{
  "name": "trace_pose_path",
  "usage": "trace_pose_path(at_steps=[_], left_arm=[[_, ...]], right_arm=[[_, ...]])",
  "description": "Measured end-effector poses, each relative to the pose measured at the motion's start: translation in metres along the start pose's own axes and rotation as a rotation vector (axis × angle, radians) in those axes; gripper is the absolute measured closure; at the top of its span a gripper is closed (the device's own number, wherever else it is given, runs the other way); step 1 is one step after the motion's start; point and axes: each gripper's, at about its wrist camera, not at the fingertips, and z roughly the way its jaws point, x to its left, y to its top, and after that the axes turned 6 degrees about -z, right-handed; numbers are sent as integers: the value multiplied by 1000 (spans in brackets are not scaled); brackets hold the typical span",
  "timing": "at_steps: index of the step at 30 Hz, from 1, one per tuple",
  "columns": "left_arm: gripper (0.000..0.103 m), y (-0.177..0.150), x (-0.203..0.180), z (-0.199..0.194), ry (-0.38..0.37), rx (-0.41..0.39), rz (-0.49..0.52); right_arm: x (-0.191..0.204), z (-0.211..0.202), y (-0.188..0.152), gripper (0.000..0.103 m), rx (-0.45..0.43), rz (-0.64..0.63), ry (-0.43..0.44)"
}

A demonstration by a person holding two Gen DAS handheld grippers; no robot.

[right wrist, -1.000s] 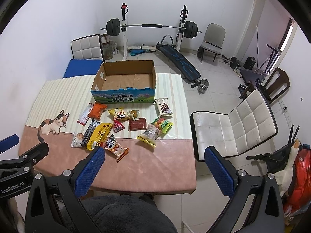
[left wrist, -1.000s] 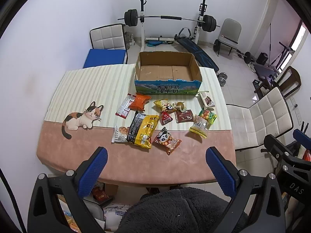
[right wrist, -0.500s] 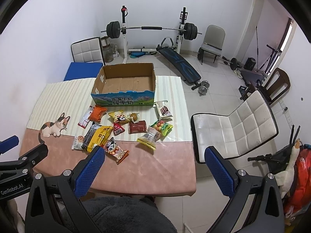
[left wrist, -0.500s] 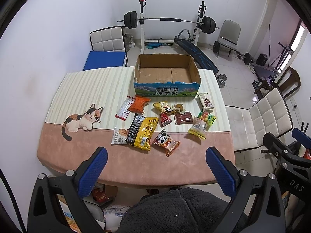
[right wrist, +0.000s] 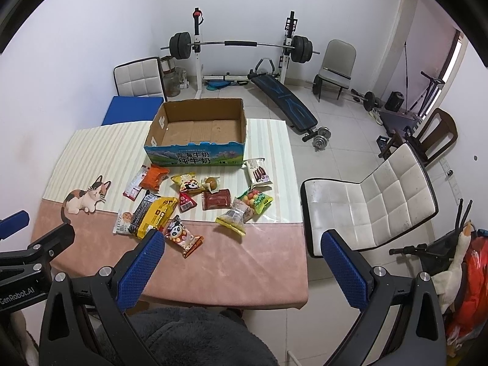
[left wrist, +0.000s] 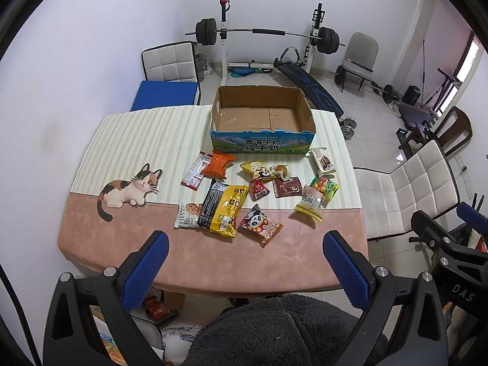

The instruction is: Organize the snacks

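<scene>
You hovered high, both fingers apart, empty. Box (left wrist: pixel 262 122) was empty too. Best start: nearest panda pack (left wrist: pixel 260 225), pinch edge, avoid dragging yellow bag (left wrist: pixel 222 210).

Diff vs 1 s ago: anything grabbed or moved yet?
Nothing grabbed. Both views drift a little: in each, the cardboard box and the snack packets sit slightly lower in frame, so both cameras shifted a bit. The left hand-held gripper and right hand-held gripper are open and empty as before. Snacks such as the panda packet lie unmoved, box empty.
</scene>
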Motion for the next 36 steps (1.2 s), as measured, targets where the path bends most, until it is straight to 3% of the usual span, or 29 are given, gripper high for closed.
trace_pose_path(at_steps=[12, 18, 21, 25, 36], left_arm=[[0, 2, -3, 5, -3, 14, -10], [0, 12, 5, 42, 22, 28, -30], [0, 22, 16, 76, 57, 55, -46], [0, 32, 36, 137, 86, 147, -63], [0, 43, 62, 322, 40, 452, -21]], right_arm=[[-7, 6, 2, 0, 9, 18, 8], [-20, 42, 4, 0, 53, 77, 34], [-27, 77, 7, 0, 103, 110, 54], [-33, 136, 10, 0, 195, 156, 75], [-30, 329, -2, 0, 485, 248, 112]])
